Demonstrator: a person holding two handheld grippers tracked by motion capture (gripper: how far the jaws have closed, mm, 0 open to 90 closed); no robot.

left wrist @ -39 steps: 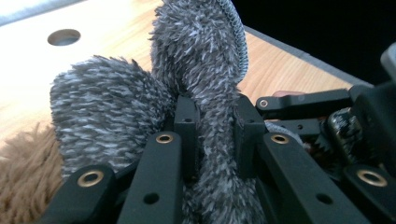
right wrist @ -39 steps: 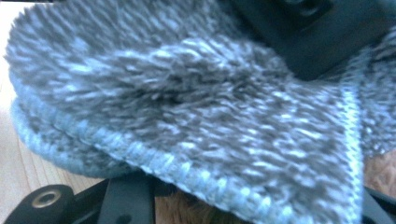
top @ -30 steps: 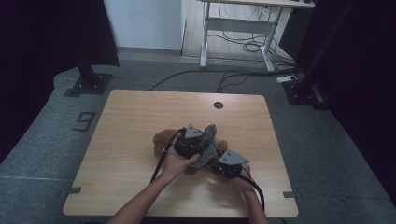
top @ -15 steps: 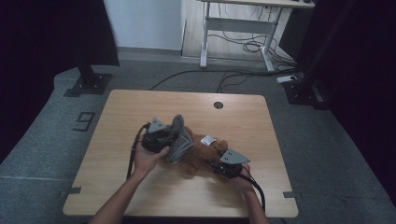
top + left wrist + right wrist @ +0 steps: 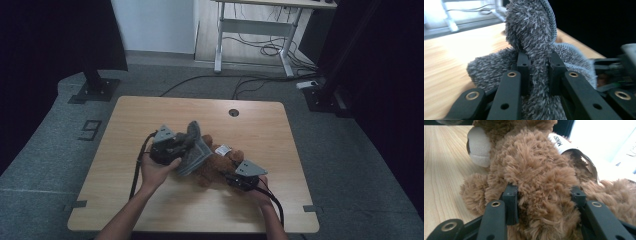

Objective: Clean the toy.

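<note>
Right gripper (image 5: 231, 176), nearest the table's front edge: clamped on the brown teddy bear (image 5: 218, 164), jaws sunk into the fur on either side of a plump fold, pads pressing from both flanks. Just beyond the jaws in the right gripper view, the bear's white muzzle (image 5: 477, 147), up and to the left; to the right of the grip, a white sewn-in label (image 5: 561, 142) with dark print, too small to read. Under the bear, at the left of the jaws, bare wood of the table (image 5: 150, 210).

Left gripper (image 5: 186, 146), a little farther in and to the left of the right one: pinched tight on a grey fuzzy cloth (image 5: 195, 152), jaws nearly together with a narrow ridge of pile squeezed between the pads. Above the jaws, the cloth standing up in a rounded fold with a stitched hem along its edge (image 5: 549, 20); below and to either side, more of the cloth bunched around the fingers. From above, the cloth held off the wood, its lower part draped against the bear's left side, touching it.

Past both grippers: a round dark hole in the tabletop (image 5: 233, 112), well apart from the bear. Farther still, grey floor, a white desk frame (image 5: 250, 30) with loose cables (image 5: 260, 50) beneath, and a black stand foot (image 5: 95, 90) left of the table.
</note>
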